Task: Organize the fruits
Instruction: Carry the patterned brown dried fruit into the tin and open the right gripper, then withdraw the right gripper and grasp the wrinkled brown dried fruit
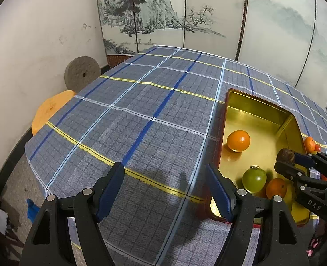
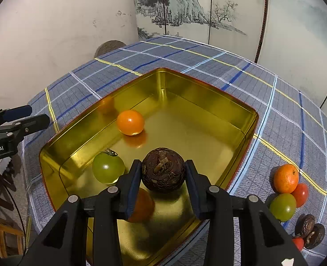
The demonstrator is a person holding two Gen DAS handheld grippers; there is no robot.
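My right gripper (image 2: 163, 163) is shut on a dark brown wrinkled round fruit (image 2: 163, 170) and holds it over the near part of a gold tin (image 2: 207, 84). An orange (image 2: 130, 122), a green tomato (image 2: 108, 167) and a second orange (image 2: 143, 206), partly hidden by a finger, lie in the tin. In the left wrist view the tin (image 1: 258, 100) is at the right with the right gripper (image 1: 290, 161) and the brown fruit (image 1: 286, 155) above it. My left gripper (image 1: 163, 190) hangs open over bare cloth left of the tin, with nothing between its fingers.
On the plaid cloth right of the tin lie an orange (image 2: 286, 178), a red tomato (image 2: 301, 194), a green tomato (image 2: 282, 207) and two brown fruits (image 2: 310, 230). A stone disc (image 1: 82, 73) and an orange stool (image 1: 50, 108) stand beyond the table's left edge. A painted screen (image 1: 163, 11) is behind.
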